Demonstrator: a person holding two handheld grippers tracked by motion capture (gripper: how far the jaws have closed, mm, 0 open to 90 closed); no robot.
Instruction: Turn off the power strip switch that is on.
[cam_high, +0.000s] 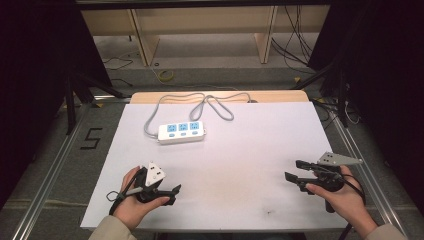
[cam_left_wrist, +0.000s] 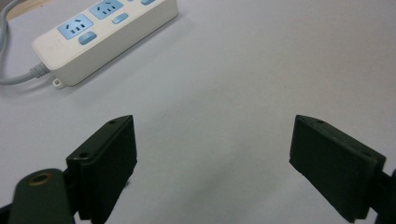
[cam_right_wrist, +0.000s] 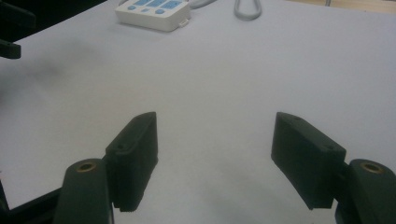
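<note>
- The bench (cam_high: 240, 170) is big, white and flat. My two grippers sit low at its near edge, one on each side.
- The power strip (cam_high: 181, 132) lies flat at the far side of the bench, a bit left of the middle, well apart from both grippers. It is the thing nearest to them, so I take it as the thing to go for.
- I think the next step is to reach for it. To do that well, I would move slowly, come at it across its short width, and stay off the blue buttons.
- Its grey cord (cam_high: 200, 102) loops behind it near the back edge. I would keep away from the loops so nothing snags.
- My left gripper (cam_high: 176, 190) has its jaws spread wide, with nothing between them. It is the closer one.
- My right gripper (cam_high: 292, 170) has its jaws spread wide too, also holding nothing.
- The strip is white with three blue sockets in a row, and a small blue button by each.
</note>
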